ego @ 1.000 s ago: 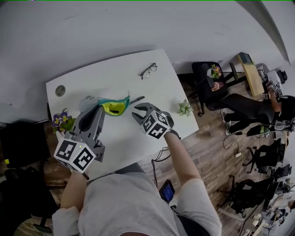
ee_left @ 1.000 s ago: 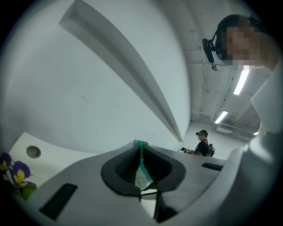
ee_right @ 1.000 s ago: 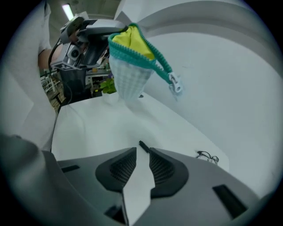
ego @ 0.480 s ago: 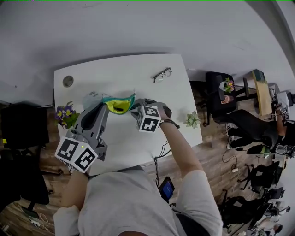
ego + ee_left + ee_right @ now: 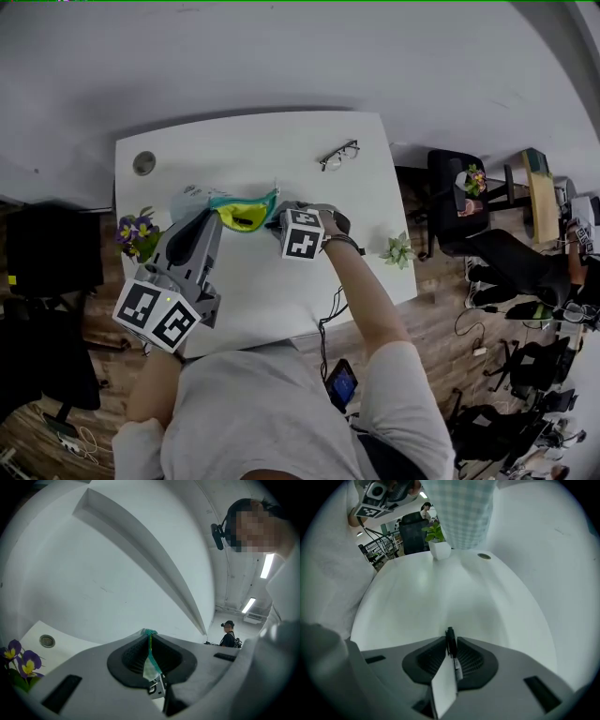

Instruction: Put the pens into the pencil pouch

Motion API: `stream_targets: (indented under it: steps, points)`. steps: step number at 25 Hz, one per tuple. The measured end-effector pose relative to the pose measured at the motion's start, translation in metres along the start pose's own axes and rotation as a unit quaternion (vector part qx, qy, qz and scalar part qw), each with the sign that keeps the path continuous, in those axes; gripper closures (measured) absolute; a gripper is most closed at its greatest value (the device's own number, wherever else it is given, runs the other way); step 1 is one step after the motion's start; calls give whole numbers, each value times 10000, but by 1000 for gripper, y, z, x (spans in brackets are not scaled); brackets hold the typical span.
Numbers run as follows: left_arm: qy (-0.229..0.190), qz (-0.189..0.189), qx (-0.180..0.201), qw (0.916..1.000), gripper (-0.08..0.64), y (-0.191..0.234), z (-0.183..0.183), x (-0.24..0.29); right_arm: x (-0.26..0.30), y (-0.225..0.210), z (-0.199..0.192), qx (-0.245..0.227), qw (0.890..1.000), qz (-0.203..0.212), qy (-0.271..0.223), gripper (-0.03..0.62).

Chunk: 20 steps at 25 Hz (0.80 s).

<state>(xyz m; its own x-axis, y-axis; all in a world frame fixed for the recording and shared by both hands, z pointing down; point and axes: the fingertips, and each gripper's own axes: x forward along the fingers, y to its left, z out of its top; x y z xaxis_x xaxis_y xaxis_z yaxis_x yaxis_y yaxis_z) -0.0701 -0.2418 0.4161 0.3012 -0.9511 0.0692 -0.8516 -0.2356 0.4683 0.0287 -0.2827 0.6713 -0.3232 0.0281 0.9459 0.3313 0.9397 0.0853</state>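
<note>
The pencil pouch (image 5: 242, 211), teal outside and yellow inside, hangs open above the white table (image 5: 253, 300). My left gripper (image 5: 208, 218) is shut on the pouch's left edge. In the left gripper view a teal strip of fabric (image 5: 150, 656) is pinched between the pads of that gripper (image 5: 150, 637). My right gripper (image 5: 279, 216) points steeply down right beside the pouch's right end. It is shut on a black pen (image 5: 451, 644), whose tip sticks out past the closed jaws (image 5: 451, 637). Checked pouch fabric (image 5: 461, 513) hangs above in the right gripper view.
Folded glasses (image 5: 338, 155) lie at the table's far right. Purple flowers (image 5: 137, 232) stand at its left edge, a small potted plant (image 5: 400, 249) at its right edge, and a round cable grommet (image 5: 143, 162) at the far left corner. Office chairs stand beyond on the right.
My right gripper has come down and to the left with the pen, ending up against the pouch's right end. The left gripper has kept its hold on the pouch and barely shifted.
</note>
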Motion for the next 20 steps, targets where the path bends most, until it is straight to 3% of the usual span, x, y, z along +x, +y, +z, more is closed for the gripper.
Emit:
stream_targets:
  steps: [5, 11, 15, 18, 20]
  points:
    - [35, -53, -6, 10000, 518, 1, 2, -1, -3, 5, 3, -57, 9998, -183, -24, 518]
    - [80, -247, 9, 9997, 520, -2, 6, -2, -25, 1, 15, 875, 9904, -717, -793, 518]
    - [129, -445, 6, 9989, 520, -8, 9, -3, -56, 0, 20, 1738, 9656, -1282, -1448, 518]
    - [192, -615, 16, 9979, 518, -14, 8, -2, -80, 0, 21, 2403, 9353, -1726, -1941, 518]
    - [240, -725, 36, 9971, 518, -17, 7, -3, -95, 3, 21, 2889, 9090, -1974, -2264, 518]
